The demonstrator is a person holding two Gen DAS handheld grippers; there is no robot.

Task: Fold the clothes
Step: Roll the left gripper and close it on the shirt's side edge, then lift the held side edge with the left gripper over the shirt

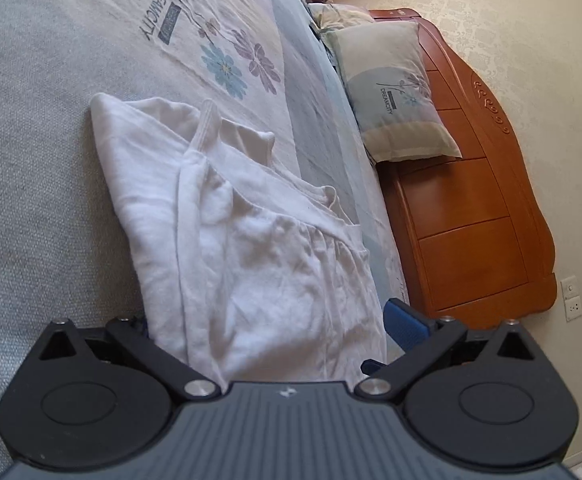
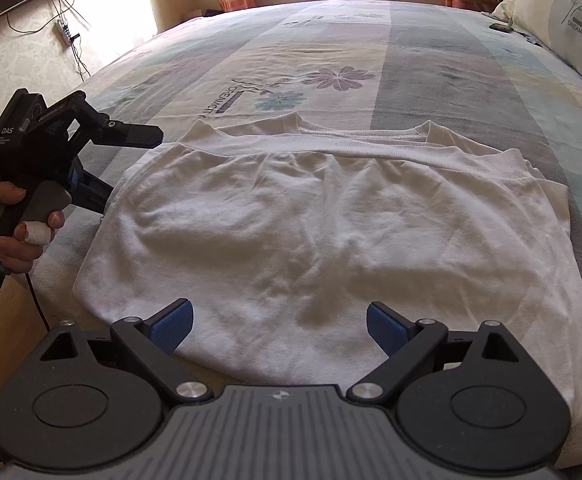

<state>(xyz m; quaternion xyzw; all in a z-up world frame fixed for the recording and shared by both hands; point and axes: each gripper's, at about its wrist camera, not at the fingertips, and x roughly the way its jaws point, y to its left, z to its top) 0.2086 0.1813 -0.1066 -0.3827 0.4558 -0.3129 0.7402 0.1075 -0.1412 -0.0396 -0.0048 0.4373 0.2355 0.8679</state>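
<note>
Presently we find both claws released: right claw (image 2: 279, 326) over the folded white shirt (image 2: 331, 220), left claw (image 2: 131, 164) beside it on the bed (image 2: 431, 64).

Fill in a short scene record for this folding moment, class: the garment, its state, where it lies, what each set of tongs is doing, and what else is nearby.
garment: white shirt
state: folded over once, hem band lying near the neckline
surface: bed with flower-print sheet
left tongs: open, at the shirt's left edge
right tongs: open, over the shirt's near edge, gripping nothing
nearby: pillow against wooden headboard
</note>
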